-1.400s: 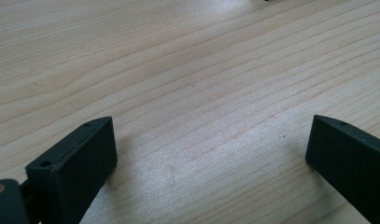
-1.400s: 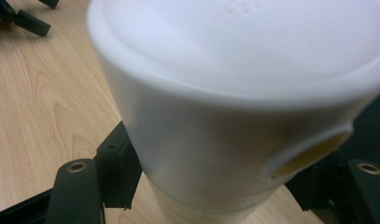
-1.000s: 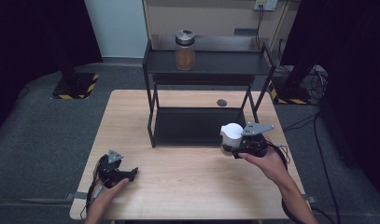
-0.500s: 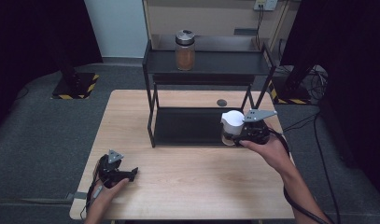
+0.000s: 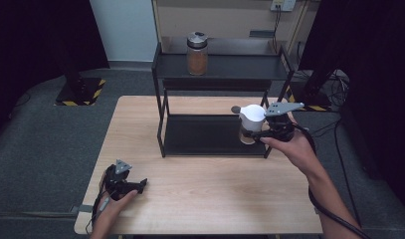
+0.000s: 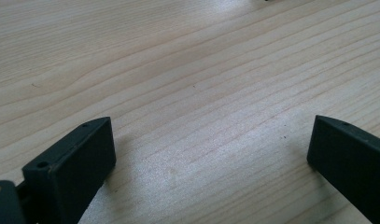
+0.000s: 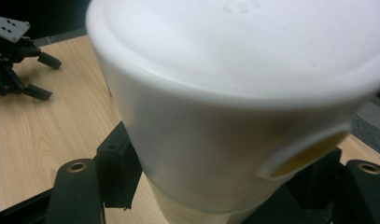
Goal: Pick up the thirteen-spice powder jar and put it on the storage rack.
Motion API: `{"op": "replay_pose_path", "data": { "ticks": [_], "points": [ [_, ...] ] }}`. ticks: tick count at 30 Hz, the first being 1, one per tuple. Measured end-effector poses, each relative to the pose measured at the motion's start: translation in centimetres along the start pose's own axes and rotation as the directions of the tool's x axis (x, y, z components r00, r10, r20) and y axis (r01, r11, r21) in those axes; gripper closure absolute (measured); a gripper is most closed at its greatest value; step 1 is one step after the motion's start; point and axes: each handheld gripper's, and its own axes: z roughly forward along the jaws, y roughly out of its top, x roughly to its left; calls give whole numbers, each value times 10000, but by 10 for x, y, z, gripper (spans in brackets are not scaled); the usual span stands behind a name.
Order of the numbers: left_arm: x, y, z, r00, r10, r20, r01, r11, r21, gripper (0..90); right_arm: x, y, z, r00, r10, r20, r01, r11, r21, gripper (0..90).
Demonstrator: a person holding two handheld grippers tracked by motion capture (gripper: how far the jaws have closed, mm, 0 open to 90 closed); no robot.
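Observation:
My right gripper (image 5: 255, 133) is shut on a jar with a white lid (image 5: 251, 119), held in the air at the right front corner of the black two-tier rack (image 5: 215, 69). In the right gripper view the jar (image 7: 234, 102) is very close, with a black jaw pressed on each side. A second jar (image 5: 197, 54), brown inside with a metal lid, stands on the rack's top shelf. My left gripper (image 5: 140, 185) lies on the table's front left, open; in its own view the gripper (image 6: 211, 140) has only bare wood between its jaws.
The wooden table (image 5: 200, 199) has free room in front of the rack. A small dark round object (image 5: 235, 109) lies on the table behind the held jar. The rack's lower shelf (image 5: 205, 134) is bare. Dark floor surrounds the table.
My right gripper has lifted the white-lidded jar and carried it a little farther from the table's front edge, along the rack's right post. The left gripper has stayed put.

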Motion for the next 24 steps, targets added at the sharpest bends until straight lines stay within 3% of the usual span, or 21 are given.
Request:
{"op": "replay_pose_path", "data": {
  "ticks": [24],
  "points": [
    [0, 0, 0, 10000, 2, -8, -2, 10000, 2, 0, -15, 60, -35, 9999, -94, -134, 94, 10000, 21, 317]
  ]
}}
